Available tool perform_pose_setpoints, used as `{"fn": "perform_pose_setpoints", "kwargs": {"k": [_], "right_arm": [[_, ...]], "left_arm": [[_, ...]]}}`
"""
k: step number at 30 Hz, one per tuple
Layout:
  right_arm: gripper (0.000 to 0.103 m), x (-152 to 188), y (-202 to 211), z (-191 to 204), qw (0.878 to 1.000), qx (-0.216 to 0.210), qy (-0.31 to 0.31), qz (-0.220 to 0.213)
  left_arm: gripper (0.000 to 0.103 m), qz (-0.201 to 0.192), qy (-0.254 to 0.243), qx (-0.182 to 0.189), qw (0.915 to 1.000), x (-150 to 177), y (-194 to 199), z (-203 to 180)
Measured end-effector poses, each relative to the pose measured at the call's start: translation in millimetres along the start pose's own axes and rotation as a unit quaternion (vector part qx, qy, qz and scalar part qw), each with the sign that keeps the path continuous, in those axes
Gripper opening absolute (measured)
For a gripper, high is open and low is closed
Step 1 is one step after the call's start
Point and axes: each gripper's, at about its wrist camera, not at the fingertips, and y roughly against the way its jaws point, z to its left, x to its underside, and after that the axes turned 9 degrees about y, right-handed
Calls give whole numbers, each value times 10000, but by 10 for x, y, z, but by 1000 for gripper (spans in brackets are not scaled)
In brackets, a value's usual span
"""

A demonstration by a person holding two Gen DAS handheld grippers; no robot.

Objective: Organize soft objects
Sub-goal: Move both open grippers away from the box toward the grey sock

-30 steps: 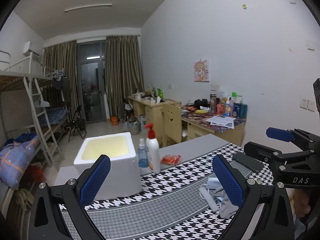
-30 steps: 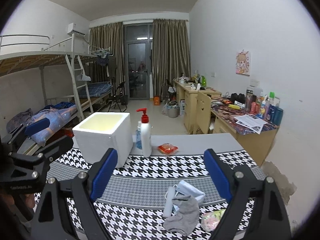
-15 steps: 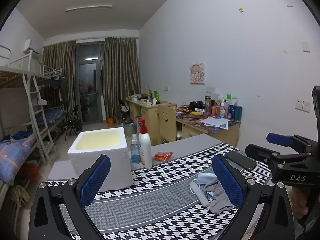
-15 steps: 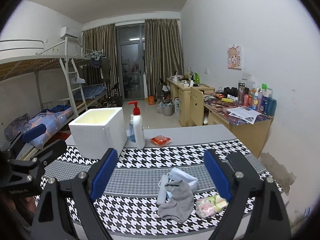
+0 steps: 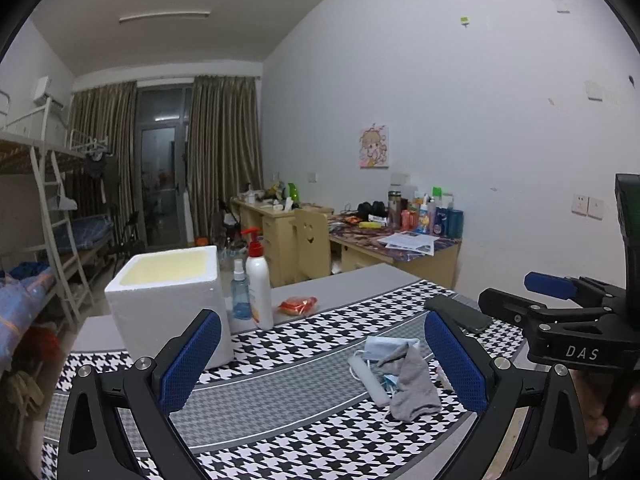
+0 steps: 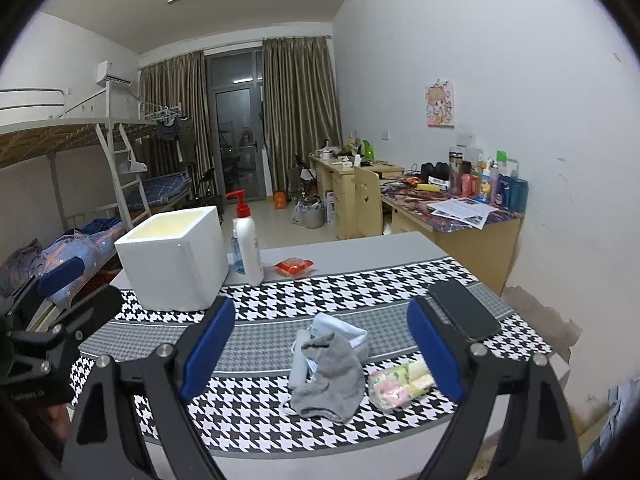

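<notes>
Holding both grippers, left gripper and right gripper, spread and empty, we see the grey sock heaped on a face mask near the table's front edge; pinching could snag mask straps

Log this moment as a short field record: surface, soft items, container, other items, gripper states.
surface: table with houndstooth cloth
soft items: grey sock draped over a face mask, piled together; pastel packet beside them
container: white foam box, open top, nothing visible inside
other items: pump bottle, spray bottle, orange packet, black phone
left gripper: open, holding nothing
right gripper: open, above the pile, holding nothing
</notes>
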Motion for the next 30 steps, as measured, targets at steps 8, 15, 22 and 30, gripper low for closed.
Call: {"fn": "perform_pose_setpoints", "kwargs": {"k": [8,15,22,30], "right_arm": [[91,175,51,-39,9994,332,59,-18],[91,277,43,-138,9993,358,-26,62],[91,368,-9,-228,9990,419,-106,152],[91,471,-73,-355,9982,476,-208,292]], "left_arm": [[102,139,92,52,9998,176,-94,-97],[102,179,-13,160,9997,282,-128,-213],[102,303,-28,151,9994,347,-261,-258],[102,568,-149,313,9978,492,-425,-431]]}}
